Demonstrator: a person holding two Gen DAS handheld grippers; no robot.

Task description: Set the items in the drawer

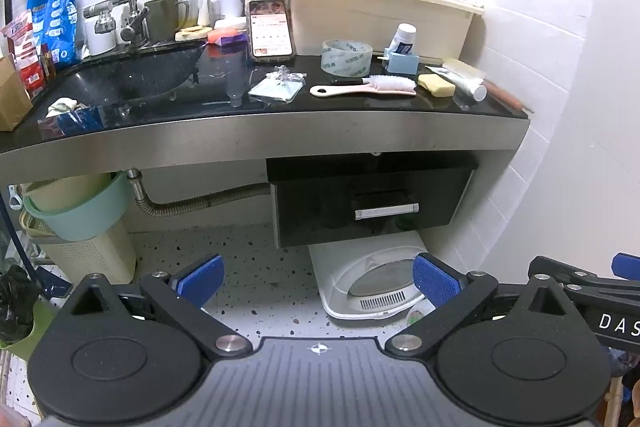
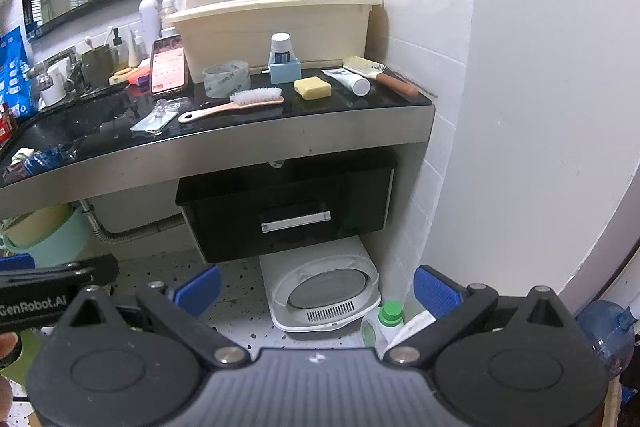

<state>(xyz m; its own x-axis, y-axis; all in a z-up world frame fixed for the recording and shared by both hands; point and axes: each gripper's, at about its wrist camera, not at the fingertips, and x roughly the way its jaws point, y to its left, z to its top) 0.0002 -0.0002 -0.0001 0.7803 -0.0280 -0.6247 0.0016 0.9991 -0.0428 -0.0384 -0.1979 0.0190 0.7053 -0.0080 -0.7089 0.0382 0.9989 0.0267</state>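
The drawer (image 1: 374, 205) sits shut under the right end of the desk (image 1: 280, 135), a black box with a silver bar handle (image 1: 386, 211) across its front, hanging clear above the speckled floor (image 1: 256, 267). Up top, the items lie in a loose row along the black surface: a pink-handled brush (image 1: 364, 87) lying flat with its white bristles to the right, a roll of clear tape (image 1: 346, 57) standing just behind it, and a yellow bar of soap (image 1: 436, 84) beside the brush head. A small blue holder (image 1: 401, 61) carries a white-capped tube, and next to the soap a white tube (image 1: 460, 81) lies on its side, with a wooden-handled brush (image 2: 380, 73) at the far right edge. A clear plastic packet (image 1: 278, 87) rests left of the pink brush, and a phone (image 1: 271, 29) leans upright against the cream dish rack (image 1: 380, 11). The dark sink (image 1: 132, 79) and its tap fill the left side.

Both tools hang low, well back from the desk. The left gripper (image 1: 318, 281) has its blue fingers (image 1: 202, 277) spread wide, nothing between them. The right gripper (image 2: 316, 287) matches it, fingers (image 2: 434, 291) wide apart and empty. Below the drawer, a white appliance (image 2: 320, 291) lies on the floor, a green-capped bottle (image 2: 384, 321) just beside it.
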